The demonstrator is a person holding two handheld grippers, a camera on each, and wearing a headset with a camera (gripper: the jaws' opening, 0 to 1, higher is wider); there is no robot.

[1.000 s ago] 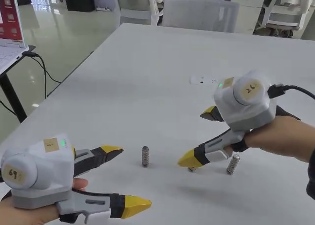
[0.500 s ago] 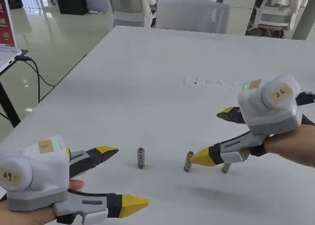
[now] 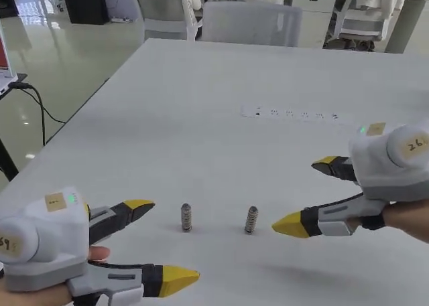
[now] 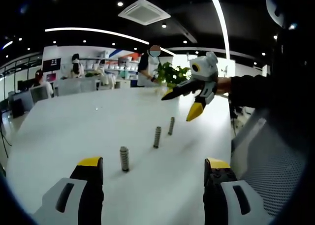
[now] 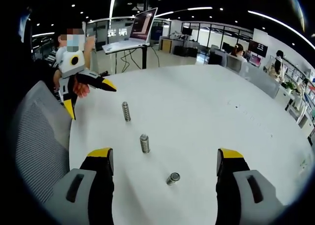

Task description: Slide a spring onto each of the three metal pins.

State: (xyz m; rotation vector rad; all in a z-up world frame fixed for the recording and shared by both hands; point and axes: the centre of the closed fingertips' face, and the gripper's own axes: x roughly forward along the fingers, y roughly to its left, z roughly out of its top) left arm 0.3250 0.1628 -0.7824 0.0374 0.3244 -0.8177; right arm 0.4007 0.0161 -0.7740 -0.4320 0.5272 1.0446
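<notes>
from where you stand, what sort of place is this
Probably an open-plan office or lab workspace: a long white table with grey chairs at its far end, a laptop on a stand beside it, and people at other desks.

Left gripper (image 3: 161, 242) hovers at the desk's (image 3: 201, 118) near edge, right gripper (image 3: 307, 193) by its right edge; both jaws spread wide.

White tabletop (image 3: 201, 105), grey chair (image 3: 251, 23) past its far edge, glossy floor (image 3: 60, 58) off the left edge. Dark ceiling (image 4: 88, 11) with strip lights (image 4: 220, 23); laptop (image 5: 143, 24) on a stand.
</notes>
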